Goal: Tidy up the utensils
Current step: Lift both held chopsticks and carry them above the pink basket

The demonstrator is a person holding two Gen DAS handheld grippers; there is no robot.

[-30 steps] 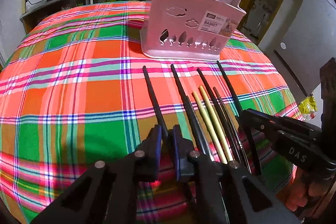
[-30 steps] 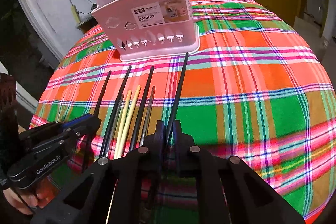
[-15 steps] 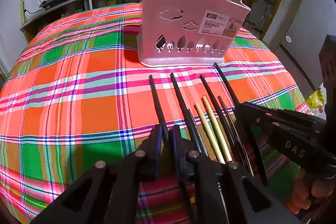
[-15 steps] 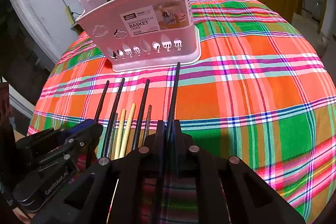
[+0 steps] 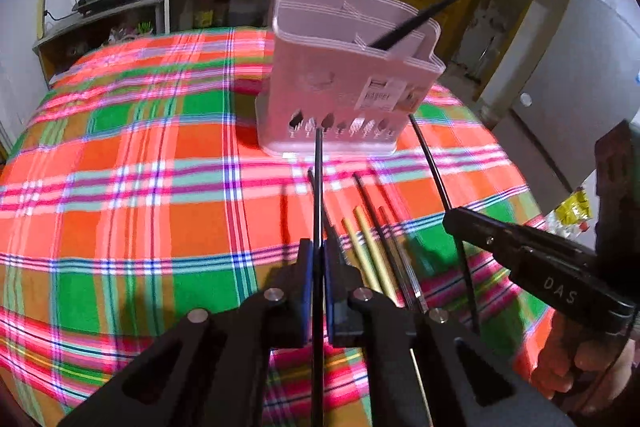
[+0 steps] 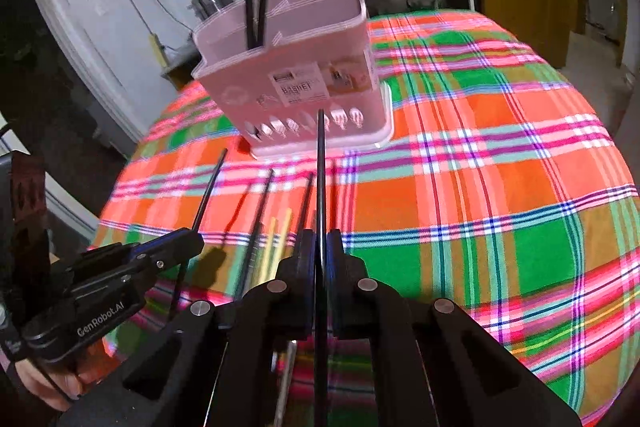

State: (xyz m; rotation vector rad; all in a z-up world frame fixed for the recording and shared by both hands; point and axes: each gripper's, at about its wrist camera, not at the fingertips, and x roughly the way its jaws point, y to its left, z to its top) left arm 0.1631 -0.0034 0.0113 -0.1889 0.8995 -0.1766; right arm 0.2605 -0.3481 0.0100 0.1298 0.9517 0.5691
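Left gripper: clamped on black chopstick.
Basket: far centre, pink.
Yellow chopsticks: lying right, on tablecloth.

Indoor artificial light is falling on both fisheye views, with motion blur softening much of them.

The plaid orange, green and pink tablecloth is glowing bright and saturated, while the room's corners are sinking into black vignette. The pink plastic utensil basket is smearing, its label barely readable. Short dark shadows are lying beside the black chopsticks on the cloth. Straight lines are bowing strongly toward the frame edges.
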